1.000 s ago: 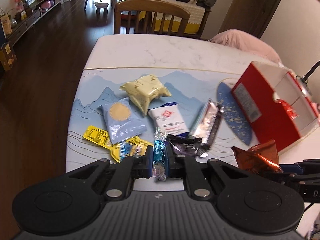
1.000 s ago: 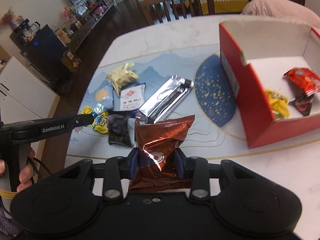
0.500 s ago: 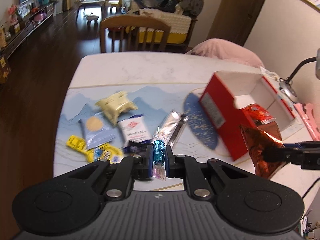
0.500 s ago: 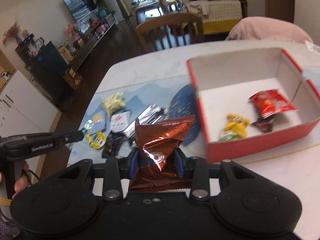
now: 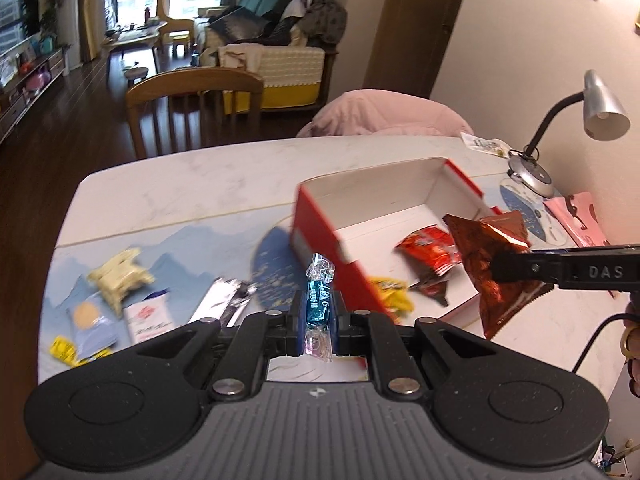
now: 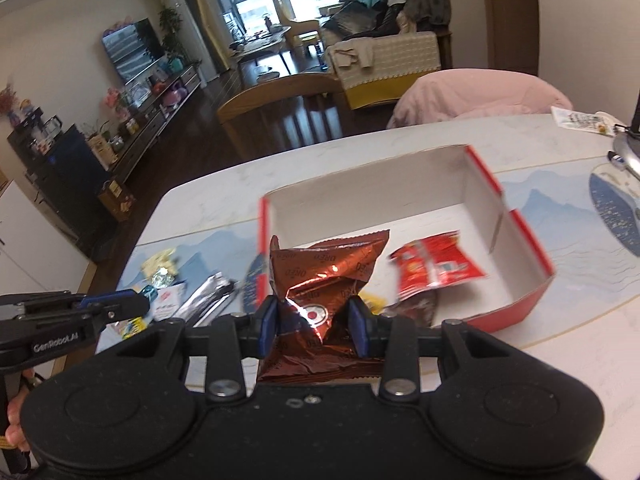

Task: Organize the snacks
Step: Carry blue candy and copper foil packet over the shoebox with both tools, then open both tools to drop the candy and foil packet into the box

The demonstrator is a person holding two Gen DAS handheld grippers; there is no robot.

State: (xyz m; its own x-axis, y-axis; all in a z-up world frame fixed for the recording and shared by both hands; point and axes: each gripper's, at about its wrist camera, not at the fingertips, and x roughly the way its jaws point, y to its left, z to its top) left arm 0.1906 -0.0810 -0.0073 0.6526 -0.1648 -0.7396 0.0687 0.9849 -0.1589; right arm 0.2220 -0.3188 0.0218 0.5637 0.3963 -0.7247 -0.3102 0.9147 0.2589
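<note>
Since the earlier frame, my left gripper (image 5: 317, 322), clenched on the blue candy (image 5: 319, 305), and my right gripper (image 6: 313, 330), clamping the brown packet (image 6: 322, 296), have moved over the red box (image 6: 528, 248), formerly at two o'clock.

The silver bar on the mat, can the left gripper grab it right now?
Probably not. The left gripper has its jaws shut on a blue candy, so nothing else fits. The silver bar lies uncovered on the mat, though.

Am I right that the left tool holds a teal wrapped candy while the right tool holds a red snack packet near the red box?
Not quite: the right tool holds a brown Oreo packet, as the right wrist view shows. The left tool does hold the teal candy, near the red box.
</note>
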